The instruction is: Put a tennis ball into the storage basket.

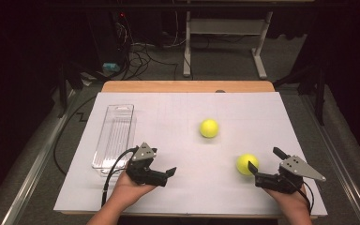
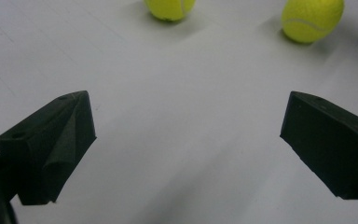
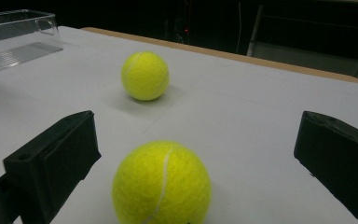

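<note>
Two hand-held grippers work over a table covered by a white sheet, and the step in hand looks like the approach to a first pick.

Largest on the sheet is a clear plastic bin, long and empty, lying at the left side and running from near to far.

Next come two yellow tennis balls. The far tennis ball rests near the middle of the sheet. The near tennis ball sits at the right, just beside the right gripper. In the right gripper view this ball lies between the two black jaws, which stand wide apart and do not touch it.

My judgement: the next move calls for the right gripper to ease forward a little, close evenly on the ball's middle, then lift it, probably toward the bin at the left.

The right hand holds its gripper low and nearly level, pointing left and slightly away. The left hand holds the left gripper low near the bin's near end, pointing right, jaws wide with nothing between them.
</note>
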The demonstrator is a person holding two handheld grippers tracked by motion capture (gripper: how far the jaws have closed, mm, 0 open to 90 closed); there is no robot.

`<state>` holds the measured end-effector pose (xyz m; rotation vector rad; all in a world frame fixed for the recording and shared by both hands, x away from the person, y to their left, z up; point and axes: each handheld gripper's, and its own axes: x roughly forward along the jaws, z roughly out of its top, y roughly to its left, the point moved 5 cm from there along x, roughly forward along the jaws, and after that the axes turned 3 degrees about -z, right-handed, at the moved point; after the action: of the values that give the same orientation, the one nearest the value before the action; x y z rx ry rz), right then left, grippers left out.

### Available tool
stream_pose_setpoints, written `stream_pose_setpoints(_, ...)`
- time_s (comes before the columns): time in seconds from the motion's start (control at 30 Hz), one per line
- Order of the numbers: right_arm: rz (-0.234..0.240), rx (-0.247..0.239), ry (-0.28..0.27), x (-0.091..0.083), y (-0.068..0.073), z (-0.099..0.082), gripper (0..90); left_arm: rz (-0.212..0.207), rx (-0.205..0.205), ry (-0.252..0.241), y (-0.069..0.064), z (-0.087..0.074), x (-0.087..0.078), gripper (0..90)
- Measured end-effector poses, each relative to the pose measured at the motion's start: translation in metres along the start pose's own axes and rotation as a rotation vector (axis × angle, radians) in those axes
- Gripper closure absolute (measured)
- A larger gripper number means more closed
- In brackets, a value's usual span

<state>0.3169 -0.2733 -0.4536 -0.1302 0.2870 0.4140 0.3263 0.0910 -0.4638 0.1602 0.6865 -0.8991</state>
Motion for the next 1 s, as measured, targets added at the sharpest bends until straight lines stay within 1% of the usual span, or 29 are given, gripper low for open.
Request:
stream_pose_setpoints(0.07, 0.0, 0.003, 0.005, 0.0, 0.0, -0.001, 0.0, 0.004, 0.0, 0.041, -0.001, -0.002, 0.004, 2.8)
stream_pose_setpoints(0.13, 0.002, 0.002, 0.006, 0.0, 0.0, -0.001, 0.0, 0.012, 0.001, 0.094, -0.001, -0.004, 0.009, 2.3)
stream_pose_setpoints(0.17, 0.002, 0.002, 0.006, 0.0, 0.0, -0.001, 0.0, 0.012, 0.001, 0.094, -0.001, -0.004, 0.009, 2.0)
stream_pose_setpoints(0.2, 0.003, 0.0, 0.004, 0.0, 0.0, -0.001, 0.0, 0.017, 0.001, 0.123, -0.002, -0.006, 0.011, 1.7)
stream_pose_setpoints(0.23, 0.007, 0.0, 0.005, 0.0, 0.0, -0.002, 0.0, 0.022, 0.012, 0.19, -0.002, -0.008, 0.015, 1.4)
stream_pose_setpoints(0.27, 0.007, 0.002, 0.009, 0.001, 0.001, -0.002, 0.0, 0.021, 0.007, 0.212, -0.002, -0.008, 0.018, 1.4)
stream_pose_setpoints(0.37, 0.013, -0.008, 0.011, 0.001, 0.001, -0.003, 0.0, 0.016, 0.011, 0.28, -0.001, -0.01, 0.022, 1.4)
stream_pose_setpoints(0.43, 0.018, -0.01, 0.009, 0.001, 0.001, -0.003, 0.0, 0.006, 0.004, 0.316, -0.001, -0.01, 0.024, 1.4)
stream_pose_setpoints(0.47, 0.022, -0.006, 0.01, 0.001, 0.002, -0.003, 0.0, 0.006, 0.004, 0.316, -0.001, -0.01, 0.024, 1.4)
stream_pose_setpoints(0.5, 0.025, -0.006, 0.011, 0.001, 0.002, -0.003, 0.0, 0.008, -0.005, 0.356, 0.0, -0.011, 0.025, 1.4)
stream_pose_setpoints(0.53, 0.026, -0.007, 0.013, 0.001, 0.002, -0.004, 0.0, 0.005, -0.007, 0.38, 0.001, -0.011, 0.026, 1.6)
stream_pose_setpoints(0.57, 0.026, -0.007, 0.013, 0.001, 0.002, -0.004, 0.0, 0.005, -0.007, 0.38, 0.001, -0.011, 0.026, 1.7)
stream_pose_setpoints(0.6, 0.028, -0.012, 0.013, -0.001, 0.001, -0.004, 0.0, 0.002, -0.011, 0.428, 0.002, -0.012, 0.027, 1.7)
stream_pose_setpoints(0.63, 0.028, -0.012, 0.013, -0.001, 0.001, -0.004, 0.0, 0.002, -0.011, 0.428, 0.002, -0.012, 0.027, 1.7)
stream_pose_setpoints(0.67, 0.031, -0.01, 0.008, -0.002, 0.0, -0.004, 0.0, -0.001, -0.012, 0.474, 0.001, -0.012, 0.029, 1.7)
stream_pose_setpoints(0.77, 0.034, -0.004, 0.006, -0.003, -0.001, -0.005, 0.0, 0.002, -0.003, 0.541, 0.001, -0.01, 0.03, 1.7)
stream_pose_setpoints(0.87, 0.037, 0.004, 0.007, -0.004, -0.001, -0.006, 0.0, -0.002, -0.001, 0.594, -0.001, -0.008, 0.031, 1.7)
stream_pose_setpoints(0.9, 0.037, 0.004, 0.009, -0.004, -0.001, -0.006, 0.0, -0.002, -0.001, 0.594, -0.001, -0.008, 0.031, 1.4)
stream_pose_setpoints(0.93, 0.037, 0.005, 0.011, -0.004, -0.001, -0.007, 0.0, -0.003, -0.011, 0.629, -0.001, -0.008, 0.032, 0.9)
stream_pose_setpoints(1.0, 0.039, 0.003, 0.012, -0.003, -0.002, -0.008, 0.0, -0.009, -0.024, 0.657, 0.0, -0.007, 0.033, 0.5)
